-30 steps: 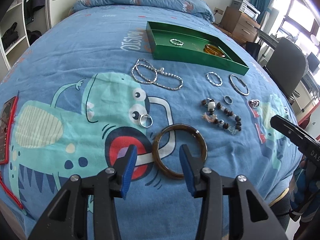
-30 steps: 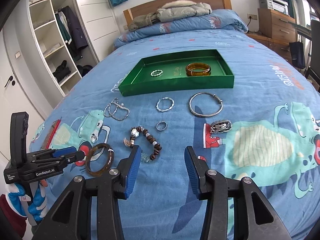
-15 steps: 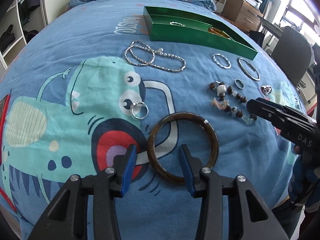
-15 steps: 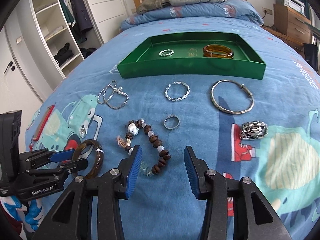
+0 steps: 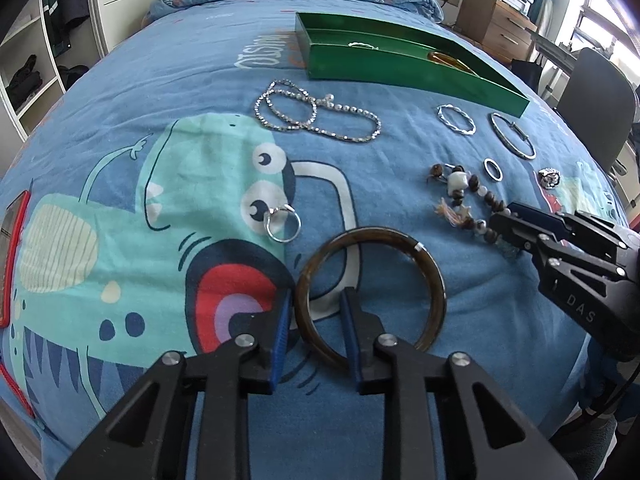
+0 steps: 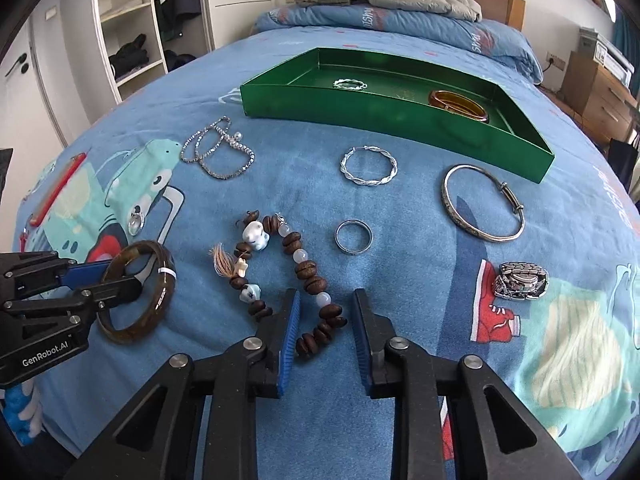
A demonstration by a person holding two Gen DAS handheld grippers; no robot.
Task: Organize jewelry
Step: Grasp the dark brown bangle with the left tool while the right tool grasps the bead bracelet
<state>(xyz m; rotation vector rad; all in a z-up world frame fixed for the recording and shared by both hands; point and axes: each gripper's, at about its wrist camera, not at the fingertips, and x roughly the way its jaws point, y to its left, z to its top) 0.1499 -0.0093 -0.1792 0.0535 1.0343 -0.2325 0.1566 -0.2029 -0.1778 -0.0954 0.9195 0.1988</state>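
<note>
We are working over a blue cartoon-print bedspread [image 6: 400,208] with jewelry laid out on it. Our left gripper [image 5: 316,330] is pointing steeply down at the near edge of the bed, and its jaws are closing around the near-left rim of a dark brown bangle [image 5: 372,292]; the rim is lying between the two blue pads, one finger outside the ring and one inside, with narrow gaps visible, so the pads are not yet pressing it. Our right gripper [image 6: 326,332] is closing its jaws over the near end of a brown bead bracelet [image 6: 280,264]; the last beads are sitting between the pads, and we cannot tell whether the pads are touching them. The bangle is lying flat to the left of the bead bracelet. Beyond the bracelet, a plain silver ring [image 6: 353,237] is resting near the middle, a twisted silver hoop [image 6: 368,166] farther back, and a silver cuff [image 6: 482,202] to the right. A sparkling chain [image 6: 218,148] is lying far left. At the far side, a green tray [image 6: 400,118] is holding a small twisted ring [image 6: 350,84] and an amber bangle [image 6: 458,105].
</note>
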